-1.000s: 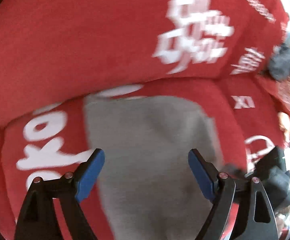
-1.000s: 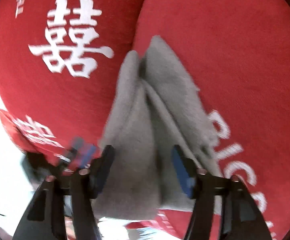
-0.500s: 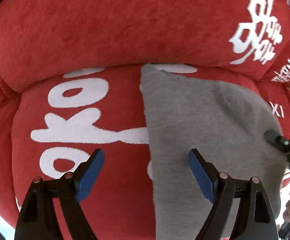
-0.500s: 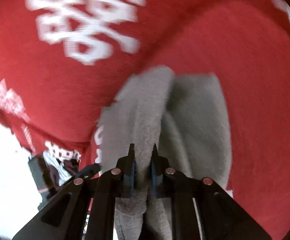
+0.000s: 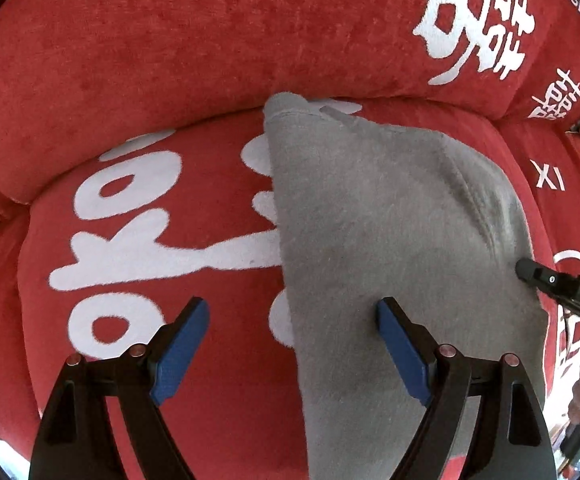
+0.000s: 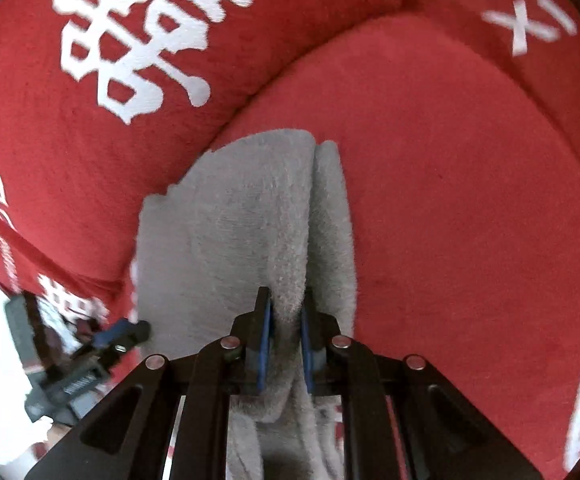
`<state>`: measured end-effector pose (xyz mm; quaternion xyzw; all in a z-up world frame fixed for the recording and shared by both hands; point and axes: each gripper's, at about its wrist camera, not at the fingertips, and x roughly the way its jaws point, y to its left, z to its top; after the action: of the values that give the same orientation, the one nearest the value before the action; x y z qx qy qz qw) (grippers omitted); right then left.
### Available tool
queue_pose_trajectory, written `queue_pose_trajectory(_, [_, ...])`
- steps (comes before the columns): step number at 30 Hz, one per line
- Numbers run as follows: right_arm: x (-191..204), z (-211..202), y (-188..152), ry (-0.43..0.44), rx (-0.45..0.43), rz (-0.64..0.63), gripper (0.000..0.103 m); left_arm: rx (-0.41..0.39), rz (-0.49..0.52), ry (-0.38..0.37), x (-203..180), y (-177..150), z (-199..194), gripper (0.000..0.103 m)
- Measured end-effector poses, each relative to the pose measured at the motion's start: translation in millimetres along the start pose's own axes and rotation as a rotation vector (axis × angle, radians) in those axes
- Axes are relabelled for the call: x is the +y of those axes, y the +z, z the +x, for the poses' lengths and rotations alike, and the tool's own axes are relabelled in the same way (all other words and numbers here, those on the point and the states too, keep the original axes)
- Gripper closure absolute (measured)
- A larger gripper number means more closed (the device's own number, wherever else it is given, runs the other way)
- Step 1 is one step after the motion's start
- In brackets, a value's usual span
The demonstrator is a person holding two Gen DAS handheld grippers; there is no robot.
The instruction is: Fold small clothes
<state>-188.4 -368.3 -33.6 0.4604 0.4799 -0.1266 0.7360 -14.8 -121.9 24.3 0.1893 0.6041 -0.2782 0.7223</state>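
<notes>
A: Right gripper (image 6: 283, 316) status?
B: Jaws have just been closing; blue pads (image 6: 263, 332) now pinch a raised ridge of the grey fleece cloth (image 6: 245, 216). A second ago they stood wide, straddling it.

A: Left gripper (image 5: 290, 332)?
B: Spread wide, nothing between the pads, same as before. Its right finger (image 5: 402, 344) hangs over the cloth (image 5: 390, 216), the left one over bare red cover (image 5: 169, 40).

A: Where is the cloth?
B: On the red seat cushion (image 6: 450, 160) with white lettering, top corner against the back bolster. In the left view it sat centred and blurred earlier; now it lies right of centre, sharp, right edge lifted toward the right gripper's black tip (image 5: 530, 270).
</notes>
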Motion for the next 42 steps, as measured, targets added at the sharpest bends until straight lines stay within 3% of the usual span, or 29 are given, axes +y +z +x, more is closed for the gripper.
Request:
queue_pose_trajectory(2, [-6.6,-4.4,1.7,-0.009,0.005,0.018,0.093,-0.006,-0.013,0.018,4.5,-1.5,-5.8,0.016])
queue_pose_trajectory(3, [-10.1,-4.9,3.1,0.015,0.012,0.044,0.093,-0.009,-0.016,0.022,6.3,-1.5,-7.0,0.016])
queue_pose_trajectory(5, [-16.5,-3.8,8.0,0.154,0.036,0.102,0.093,-0.016,-0.016,0.032,11.2,-0.3,-8.0,0.016])
queue_pose_trajectory(9, [-11.9,5.8,19.3,0.207,0.082,0.101,0.085,-0.033,-0.07,0.036,25.0,10.8,2.2,0.016])
queue_pose_trajectory(10, [-10.3,10.7,21.7,0.198,0.091,0.1,0.083,-0.033,-0.08,0.035,26.6,12.4,4.8,0.017])
queue_pose_trajectory(12, [-5.8,17.0,25.3,0.165,0.1,0.084,0.092,-0.02,-0.094,0.041,28.7,16.0,11.5,0.017])
queue_pose_trajectory(14, [7.1,7.5,25.4,0.133,0.075,0.025,0.096,-0.023,-0.087,0.038,26.6,16.0,7.5,0.017])
queue_pose_trajectory(17, [27.1,-10.5,21.7,0.087,0.032,-0.078,0.096,-0.04,-0.022,0.015,14.3,8.5,-0.5,0.016])
queue_pose_trajectory(21, [7.1,21.0,19.4,-0.009,0.116,-0.035,0.096,-0.027,0.002,0.031,4.5,-2.1,16.6,0.016])
queue_pose_trajectory(22, [3.5,29.4,18.7,-0.011,0.126,-0.028,0.095,-0.029,-0.012,0.032,5.7,-2.4,17.6,0.01])
queue_pose_trajectory(24, [2.6,27.7,18.4,-0.006,0.095,-0.007,0.095,-0.02,-0.037,0.028,11.5,-2.1,16.9,0.009])
queue_pose_trajectory(28, [6.0,11.2,11.0,-0.08,0.09,-0.019,0.09,-0.003,-0.023,0.034,19.6,-9.1,6.7,0.009])
queue_pose_trajectory(31, [20.4,-8.2,-1.0,-0.099,0.081,-0.071,0.084,0.02,-0.027,-0.007,21.6,-21.1,-4.3,0.009])
queue_pose_trajectory(38, [67.5,-31.0,-54.8,0.046,0.137,-0.224,0.084,0.077,0.018,-0.05,-2.1,-55.1,-4.4,0.009])
queue_pose_trajectory(40, [72.3,-20.1,-66.5,0.012,0.171,-0.266,0.088,0.092,0.024,-0.043,-8.3,-65.9,5.0,0.009])
queue_pose_trajectory(42, [68.9,-2.1,-78.5,-0.107,0.202,-0.332,0.088,0.108,0.032,-0.028,-10.4,-73.8,12.8,0.009])
